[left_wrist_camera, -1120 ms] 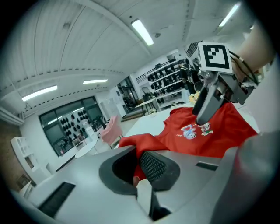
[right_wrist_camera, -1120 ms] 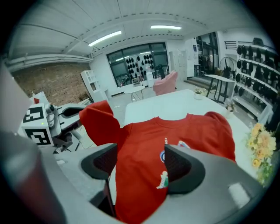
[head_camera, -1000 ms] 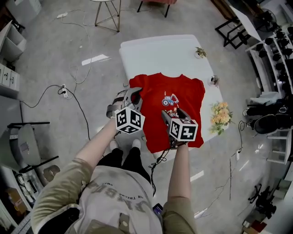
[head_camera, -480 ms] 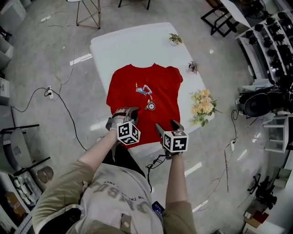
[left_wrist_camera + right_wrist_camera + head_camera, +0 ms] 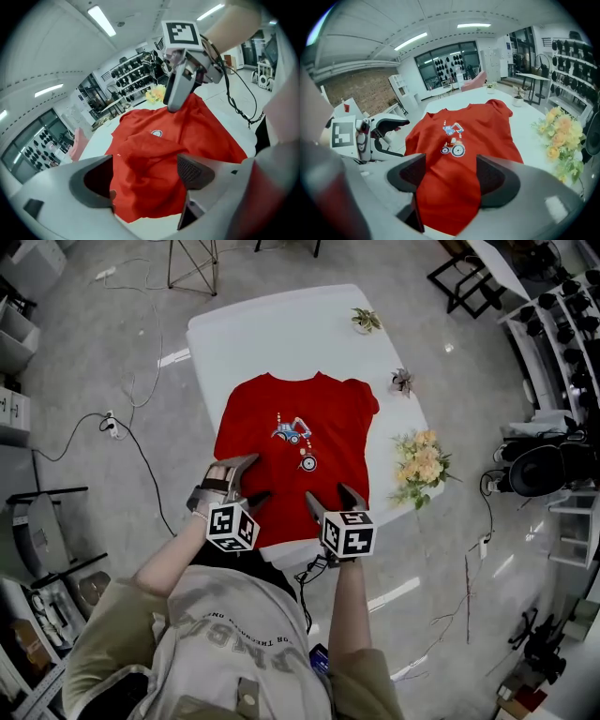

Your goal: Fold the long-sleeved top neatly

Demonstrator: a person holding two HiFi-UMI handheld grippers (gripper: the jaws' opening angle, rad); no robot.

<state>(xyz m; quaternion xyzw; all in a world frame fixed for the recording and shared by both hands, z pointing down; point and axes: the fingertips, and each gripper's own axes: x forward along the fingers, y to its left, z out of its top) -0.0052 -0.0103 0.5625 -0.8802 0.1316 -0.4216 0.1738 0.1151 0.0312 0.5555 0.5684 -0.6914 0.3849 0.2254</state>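
Left gripper (image 5: 248,480) first: its jaws have just been opening, and they now stand wide apart with nothing pinched. A raised fold of the red long-sleeved top (image 5: 295,451) lies loose between the fingers (image 5: 193,169), and neither pad presses on it. The right gripper (image 5: 335,500) sits just beside it, fingers released too, straddling the near hem with the cloth flat beneath them and free of the pads. The top itself is spread front-up on the white table (image 5: 272,334), running away from both sets of fingertips. Its collar is at the far end, and its near hem is right under the fingers, at the table's near edge. The small tractor print (image 5: 453,149) sits just beyond the right fingertips (easy to pick out in the right gripper view). Out past the right gripper's outer finger, a bunch of yellow flowers (image 5: 419,462) lies on the table just off the top's side edge. Two small potted plants (image 5: 364,320) stand well beyond the fingertips, along that same side.
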